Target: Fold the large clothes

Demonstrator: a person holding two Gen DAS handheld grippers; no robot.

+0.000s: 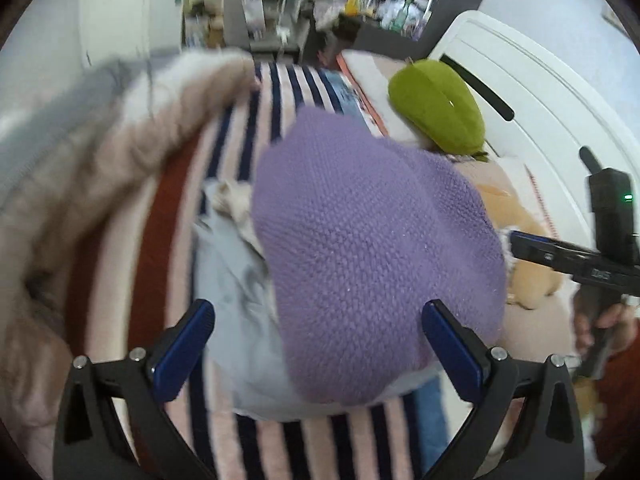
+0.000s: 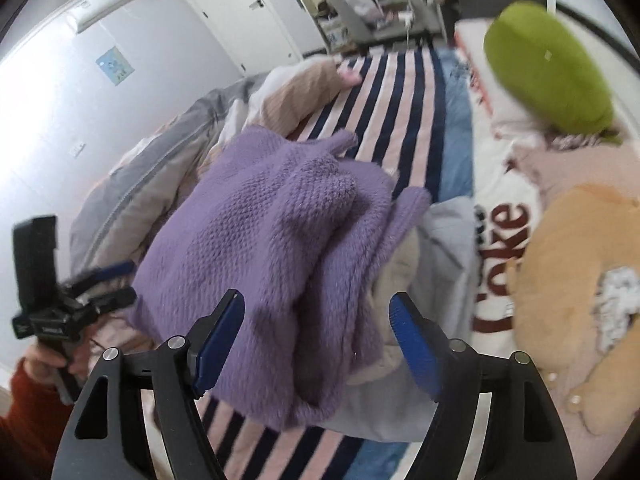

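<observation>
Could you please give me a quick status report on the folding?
Left gripper open, right gripper open, both empty. Purple knit sweater bunched atop grey garment on striped blanket. Nothing blocking.

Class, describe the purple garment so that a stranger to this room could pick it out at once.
Find the striped blanket covering the bed. Midway along it lies a pale grey cloth, and the purple sweater sits bundled on top. It alone is chunky lilac knit.

Shelf clutter (image 1: 384, 4): blurred; items unreadable.
Pale grey garment (image 1: 228, 280): mostly hidden under purple knitted sweater (image 1: 372, 248).
White printed cloth (image 2: 500, 240): lettering partly covered.
Tan plush toy (image 2: 568, 280): cut off at right edge.
</observation>
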